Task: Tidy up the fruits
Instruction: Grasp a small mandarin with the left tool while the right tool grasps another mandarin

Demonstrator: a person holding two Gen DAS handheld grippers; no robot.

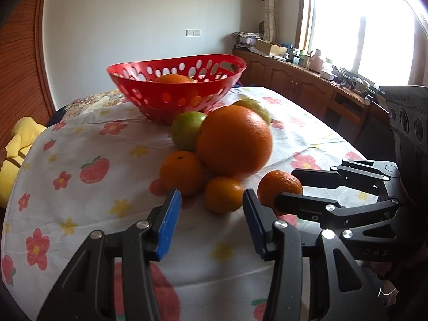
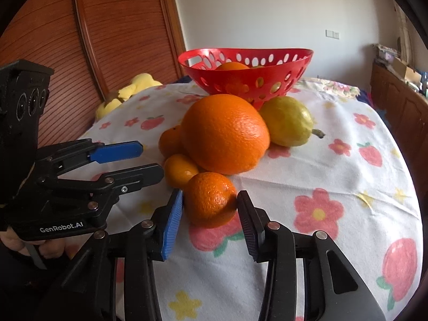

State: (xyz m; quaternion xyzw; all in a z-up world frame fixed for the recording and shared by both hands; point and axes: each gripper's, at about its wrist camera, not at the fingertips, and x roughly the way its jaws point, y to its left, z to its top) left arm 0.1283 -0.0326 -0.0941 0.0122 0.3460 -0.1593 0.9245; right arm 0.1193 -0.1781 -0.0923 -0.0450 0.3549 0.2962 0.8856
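Note:
A red perforated basket [image 1: 160, 95] [image 2: 240, 81] stands at the back of the flowered tablecloth with an orange [image 1: 174, 79] inside. In front lie a big orange [image 1: 234, 140] [image 2: 224, 133], a green fruit [image 1: 187, 129], a yellow-green fruit [image 2: 287, 121], a medium orange [image 1: 182, 172] and a smooth mandarin [image 1: 224, 194] [image 2: 179, 169]. My right gripper [image 2: 210, 200] [image 1: 287, 184] is shut on a wrinkled mandarin [image 2: 211, 195] [image 1: 278, 183], both pads pressing its sides. My left gripper [image 1: 211, 200] [image 2: 151, 159] is open, its blue pads just short of the smooth mandarin.
A yellow plush toy [image 1: 18, 144] [image 2: 128, 91] lies off the table's left edge by a wooden slatted door [image 2: 120, 40]. A cluttered wooden sideboard [image 1: 307, 80] runs under the window at right. The tablecloth [image 2: 334, 187] right of the fruit pile lies bare.

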